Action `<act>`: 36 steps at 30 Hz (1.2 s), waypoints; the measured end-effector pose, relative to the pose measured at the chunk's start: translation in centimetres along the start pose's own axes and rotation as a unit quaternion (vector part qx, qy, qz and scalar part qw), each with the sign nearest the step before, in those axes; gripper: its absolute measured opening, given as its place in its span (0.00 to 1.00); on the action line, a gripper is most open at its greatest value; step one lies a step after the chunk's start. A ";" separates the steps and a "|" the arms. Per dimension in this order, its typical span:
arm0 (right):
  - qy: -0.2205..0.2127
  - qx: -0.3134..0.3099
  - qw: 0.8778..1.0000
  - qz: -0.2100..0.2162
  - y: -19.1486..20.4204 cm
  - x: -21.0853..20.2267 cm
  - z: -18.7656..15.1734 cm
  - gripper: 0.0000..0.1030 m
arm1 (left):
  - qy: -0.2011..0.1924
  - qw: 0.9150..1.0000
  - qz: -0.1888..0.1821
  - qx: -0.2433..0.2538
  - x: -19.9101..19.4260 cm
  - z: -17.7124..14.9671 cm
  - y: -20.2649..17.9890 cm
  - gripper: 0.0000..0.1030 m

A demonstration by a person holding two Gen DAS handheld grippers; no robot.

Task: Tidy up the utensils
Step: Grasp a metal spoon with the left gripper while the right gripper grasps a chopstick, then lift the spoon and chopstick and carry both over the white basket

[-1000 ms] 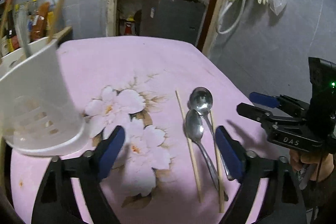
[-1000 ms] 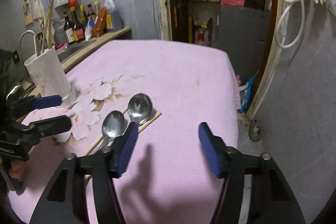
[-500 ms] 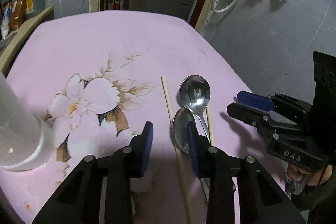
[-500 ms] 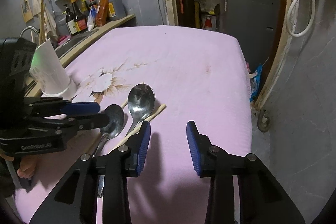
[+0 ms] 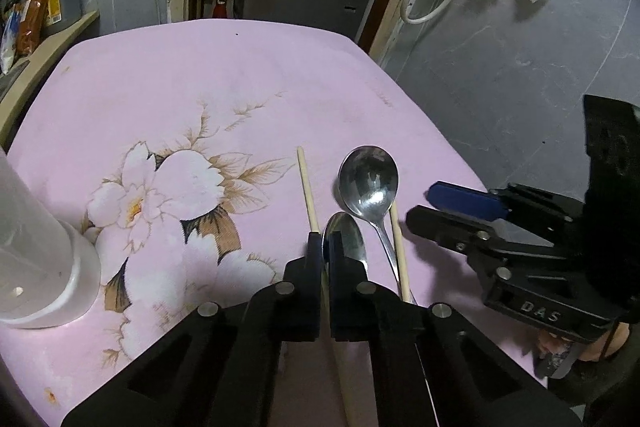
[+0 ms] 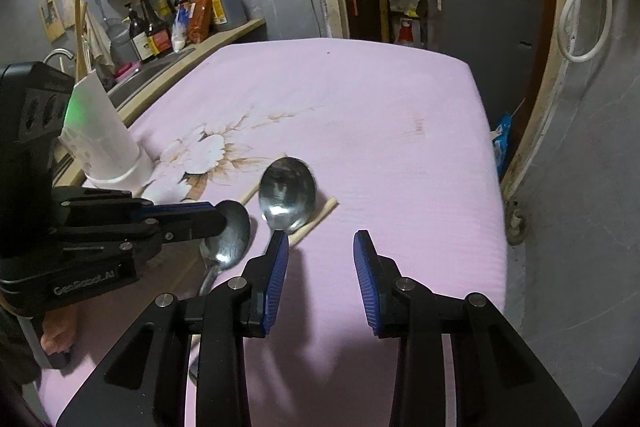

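Observation:
Two steel spoons and two wooden chopsticks lie on the pink floral tablecloth [image 5: 208,75]. My left gripper [image 5: 325,247] is shut on the left chopstick [image 5: 307,187], right beside the smaller spoon [image 5: 347,239]. The larger spoon [image 5: 368,181] lies further right, over the second chopstick [image 5: 398,247]. My right gripper [image 6: 320,259] is open and empty, just in front of the larger spoon [image 6: 286,193] and to its right. The left gripper [image 6: 208,215] also shows in the right wrist view, over the smaller spoon [image 6: 230,239].
A white slotted utensil holder [image 5: 36,259] stands at the table's left; it also shows in the right wrist view [image 6: 104,143]. Bottles [image 6: 160,23] line a counter at the left. A doorway and a grey wall lie beyond the table's right edge [image 6: 490,163].
My left gripper moved away from the white holder to the chopstick and shut on it. My right gripper narrowed somewhat and came closer to the larger spoon.

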State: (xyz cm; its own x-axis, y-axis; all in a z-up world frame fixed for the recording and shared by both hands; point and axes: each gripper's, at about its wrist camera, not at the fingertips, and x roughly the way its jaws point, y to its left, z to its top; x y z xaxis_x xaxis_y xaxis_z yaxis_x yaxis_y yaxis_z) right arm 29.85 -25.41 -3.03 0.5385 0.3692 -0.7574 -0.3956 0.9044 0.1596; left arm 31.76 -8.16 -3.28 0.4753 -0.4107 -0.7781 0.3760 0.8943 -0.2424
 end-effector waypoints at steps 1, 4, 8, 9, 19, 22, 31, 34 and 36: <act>0.001 -0.001 1.000 0.000 0.1 0.1 0.0 0.30 | -0.001 1.000 0.002 0.001 -0.2 -0.1 0.1 0.00; 0.007 -0.003 1.000 0.000 0.7 0.6 0.1 0.30 | -0.001 1.000 0.001 -0.004 -0.6 -0.3 0.4 0.00; 0.014 -0.020 1.000 -0.017 1.5 0.9 0.1 0.30 | -0.001 1.000 -0.001 -0.017 -1.5 -0.6 1.2 0.00; 0.017 -0.025 0.999 -0.020 1.6 0.9 0.1 0.30 | 0.000 1.000 -0.002 -0.021 -1.7 -0.8 1.5 0.00; 0.044 -0.063 0.996 -0.040 2.4 0.3 -0.7 0.19 | 0.018 0.998 -0.026 -0.047 -3.3 -1.7 3.0 0.00; 0.052 -0.061 0.996 -0.037 2.2 -0.3 -1.1 0.16 | 0.026 0.998 -0.034 -0.044 -3.7 -2.1 2.8 0.00; 0.074 -0.019 0.996 -0.035 1.8 0.2 -0.4 0.16 | 0.031 0.998 -0.039 -0.026 -3.6 -2.5 1.3 0.00; 0.081 0.014 0.996 -0.025 1.1 1.0 0.3 0.16 | 0.029 0.998 -0.038 -0.032 -3.6 -2.7 1.6 0.00; 0.084 0.032 0.996 -0.019 0.7 1.4 0.8 0.16 | 0.027 0.998 -0.039 -0.038 -3.7 -2.7 1.9 0.00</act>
State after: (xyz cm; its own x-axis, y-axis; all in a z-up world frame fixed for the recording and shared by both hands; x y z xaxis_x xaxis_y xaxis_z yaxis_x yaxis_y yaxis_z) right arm 30.95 -24.05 -3.51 0.4175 0.2985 -0.8583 -0.3263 0.9308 0.1649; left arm 28.55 -4.48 -2.45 0.4028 -0.4719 -0.7842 0.3489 0.8713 -0.3451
